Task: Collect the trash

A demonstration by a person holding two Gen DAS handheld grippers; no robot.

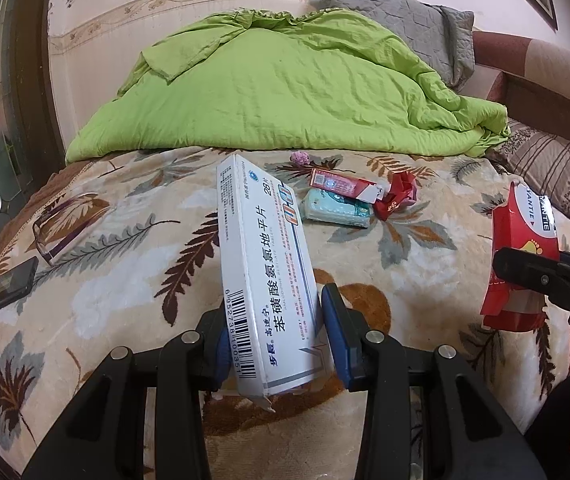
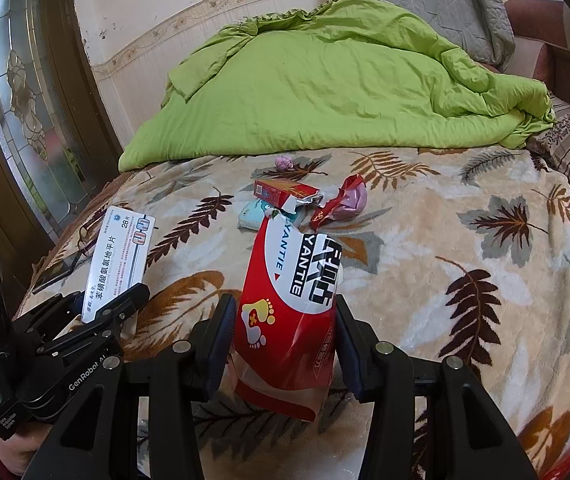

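My left gripper (image 1: pixel 275 328) is shut on a long white medicine box (image 1: pixel 263 264) and holds it above the bed; the box also shows in the right wrist view (image 2: pixel 119 258). My right gripper (image 2: pixel 285 332) is shut on a torn red and white packet (image 2: pixel 291 304), which shows at the right edge of the left wrist view (image 1: pixel 521 256). Further back on the bedspread lie a red cigarette pack (image 1: pixel 341 186), a pale blue tissue pack (image 1: pixel 337 210), a crumpled red wrapper (image 1: pixel 399 196) and a small pink wad (image 1: pixel 301 158).
A leaf-patterned bedspread (image 1: pixel 133 280) covers the bed. A green quilt (image 1: pixel 285 92) and a grey pillow (image 1: pixel 405 20) lie at the back. Eyeglasses (image 1: pixel 55 236) and a dark phone (image 1: pixel 5 290) lie at the left edge. A glass door (image 2: pixel 25 100) stands left.
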